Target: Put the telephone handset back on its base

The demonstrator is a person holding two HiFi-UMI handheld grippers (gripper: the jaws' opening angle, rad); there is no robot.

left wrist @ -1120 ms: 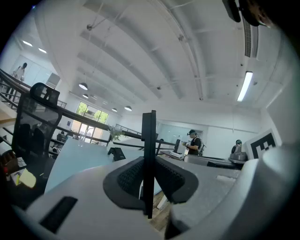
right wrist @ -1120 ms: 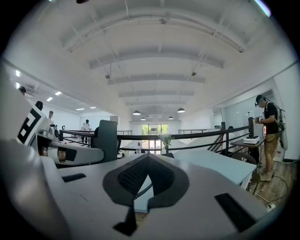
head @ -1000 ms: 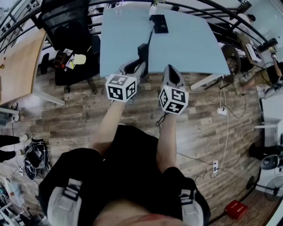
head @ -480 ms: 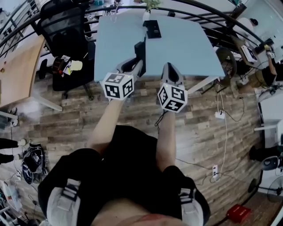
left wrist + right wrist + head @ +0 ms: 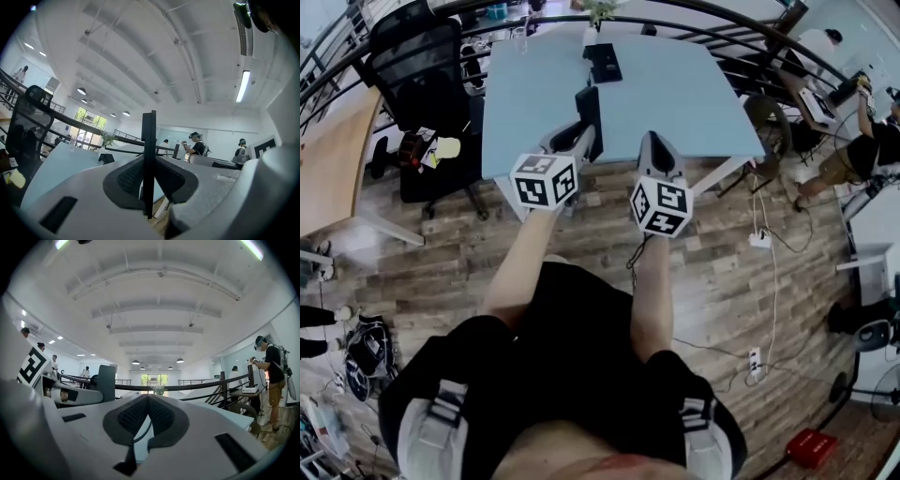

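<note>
Head view: the left gripper (image 5: 578, 136) is raised over the near edge of the light blue worktop (image 5: 703, 103), its fingers grasping a flat black telephone handset (image 5: 589, 111). The left gripper view confirms this: the handset (image 5: 149, 154) stands edge-on and upright, clamped between the two dark pads. The telephone base (image 5: 603, 62) lies at 12 o'clock from the handset, near the worktop's far edge and well apart from it. The right gripper (image 5: 651, 141) is at 3 o'clock of the left one, just beside it; the right gripper view shows its fingers (image 5: 161, 416) clenched tip to tip with nothing between them. A black office chair (image 5: 422, 56) stands at 9 o'clock of the worktop.
</note>
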